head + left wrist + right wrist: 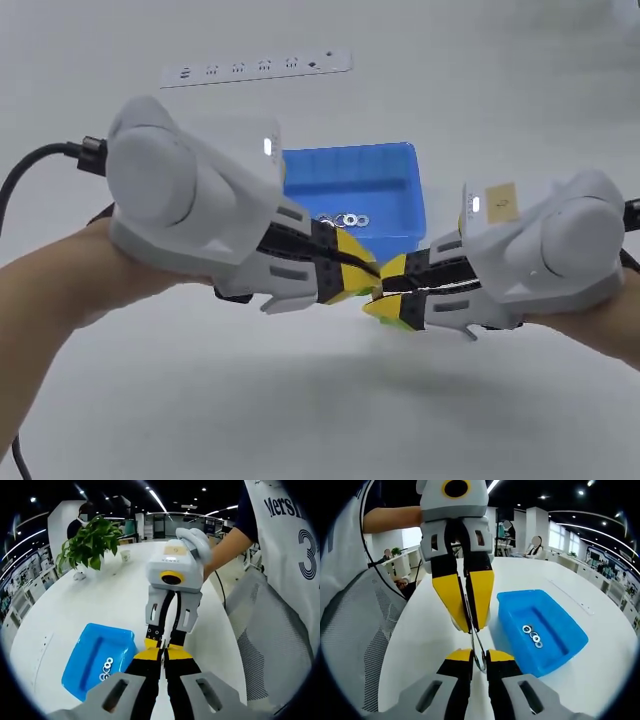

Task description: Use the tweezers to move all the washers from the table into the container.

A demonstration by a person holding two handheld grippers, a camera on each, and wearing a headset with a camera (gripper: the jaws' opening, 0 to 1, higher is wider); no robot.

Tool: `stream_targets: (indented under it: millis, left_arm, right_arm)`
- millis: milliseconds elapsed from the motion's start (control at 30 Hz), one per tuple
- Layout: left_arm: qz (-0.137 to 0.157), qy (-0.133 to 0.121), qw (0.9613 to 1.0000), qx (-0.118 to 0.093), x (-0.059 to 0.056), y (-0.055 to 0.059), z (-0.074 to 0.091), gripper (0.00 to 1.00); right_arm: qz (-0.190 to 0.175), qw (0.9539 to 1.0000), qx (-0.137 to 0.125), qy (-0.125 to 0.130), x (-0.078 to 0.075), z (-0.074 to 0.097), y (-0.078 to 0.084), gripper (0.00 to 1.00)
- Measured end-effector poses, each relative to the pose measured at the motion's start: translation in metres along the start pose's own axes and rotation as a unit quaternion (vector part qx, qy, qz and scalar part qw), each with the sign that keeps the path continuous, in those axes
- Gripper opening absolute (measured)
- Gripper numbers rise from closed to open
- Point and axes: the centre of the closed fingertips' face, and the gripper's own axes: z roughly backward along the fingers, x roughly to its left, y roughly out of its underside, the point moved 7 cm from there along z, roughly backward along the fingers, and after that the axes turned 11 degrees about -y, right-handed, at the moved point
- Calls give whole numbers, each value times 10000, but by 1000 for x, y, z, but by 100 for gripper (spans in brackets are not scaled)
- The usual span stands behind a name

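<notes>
the tweezers (476, 642) show as a thin silver strip between the two grippers, which meet tip to tip above the white table (300, 400) – the left gripper (362, 272) has its yellow jaws pinched on one end, and the right gripper (480, 656) is closed on the other. just beyond them sits the blue container (350, 152), with a short row of washers (345, 220) on its floor. in the head view the tweezers are lost among the yellow tips – their points cannot be made out.
</notes>
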Motion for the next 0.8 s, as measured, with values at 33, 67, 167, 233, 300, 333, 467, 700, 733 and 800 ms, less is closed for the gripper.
stream_targets:
  millis: [33,67,167,233,300,333,467,700,733,800]
  left_arm:
    - [0,-4,10000,-1,0,0,0,6]
    - [2,3,10000,1,0,0,0,6]
    - [28,37,10000,1,0,0,-1,6]
    - [-5,40,10000,20,0,0,0,6]
    - [-3,40,10000,28,0,0,0,6]
    - [4,39,10000,24,-1,0,1,6]
    - [-22,40,10000,3,-3,-3,8,6]
    - [25,-52,9998,-199,0,-16,28,6]
    - [12,-90,9997,-229,2,-18,30,6]
    - [1,-154,9994,-310,5,-23,37,6]
  right_arm:
    - [17,10000,-4,1,0,0,0,11]
    - [34,10000,0,-5,0,0,0,11]
    - [79,10000,36,-48,0,0,0,10]
    - [109,9999,76,-66,0,0,-1,10]
    - [91,9999,93,-81,0,0,-1,10]
    - [30,9999,74,-136,2,-2,-2,10]
    - [106,9999,43,-90,6,-1,-9,10]
    - [263,9997,-26,15,9,7,-32,10]
    - [270,9996,-53,58,8,8,-35,10]
    - [294,9994,-148,132,6,11,-43,10]
